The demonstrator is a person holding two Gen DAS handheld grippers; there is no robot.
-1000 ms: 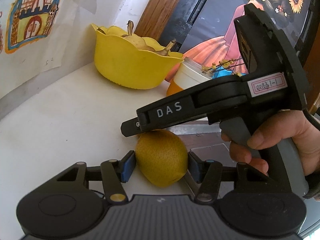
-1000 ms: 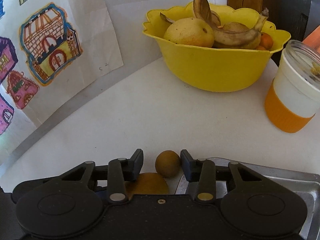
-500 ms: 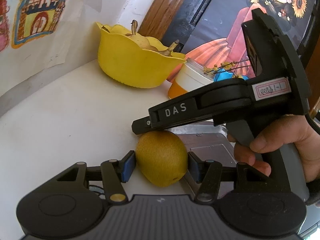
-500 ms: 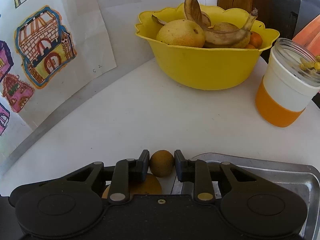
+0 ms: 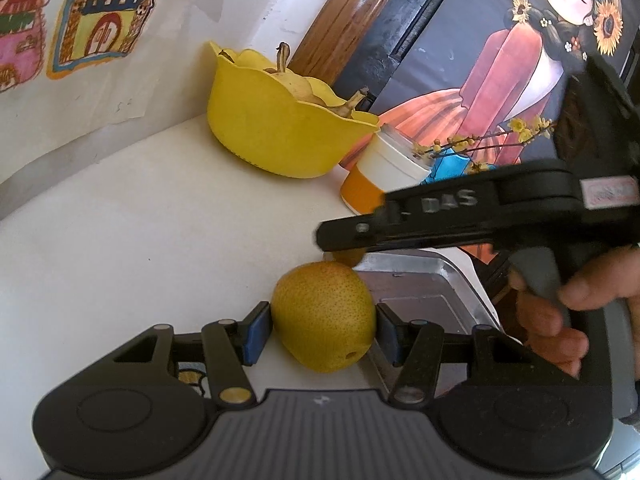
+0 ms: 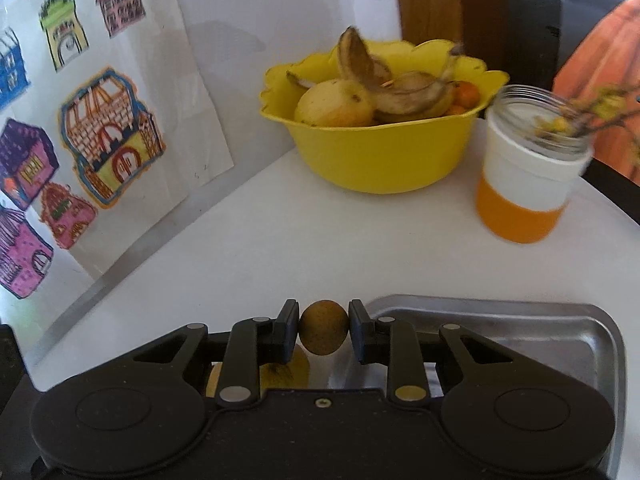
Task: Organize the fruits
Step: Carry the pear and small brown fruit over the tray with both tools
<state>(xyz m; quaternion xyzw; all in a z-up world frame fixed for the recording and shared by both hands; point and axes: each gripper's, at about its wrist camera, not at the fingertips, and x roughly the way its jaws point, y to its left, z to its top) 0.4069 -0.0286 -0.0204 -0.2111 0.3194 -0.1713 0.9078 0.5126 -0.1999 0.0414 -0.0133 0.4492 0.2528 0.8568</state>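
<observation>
**Two fruits gripped beside a metal tray, bowl at the back**

A white table [image 6: 280,240], smooth and matt, fills the middle of both views. On the wall in the upper left hang paper sheets with children's house drawings [image 6: 108,140] in crayon colours. In the upper right of the left wrist view stands a dark poster of a figure in a red dress [image 5: 500,80], next to a brown wooden frame [image 5: 340,32].

At the back of the table sits the yellow bowl [image 6: 380,152], plastic, with a wavy rim; it holds a round yellow fruit, browned banana pieces and small orange fruits. Just to its right is a jar [image 6: 528,184], orange below, white above, clear at the top, with a thin twig of yellow flowers in it. In the lower right lies a metal tray [image 6: 560,328], shiny, with rounded corners.

The left gripper [image 5: 323,330] has its blue pads pressed on both sides of a yellow pear [image 5: 324,316] with speckled skin, at the bottom centre, beside the tray's left edge. The right gripper [image 6: 324,330], blurred across the left wrist view and held by a hand [image 5: 560,312], is closed tight on a small round brown fruit [image 6: 324,326], rough and dull, just left of the tray.
</observation>
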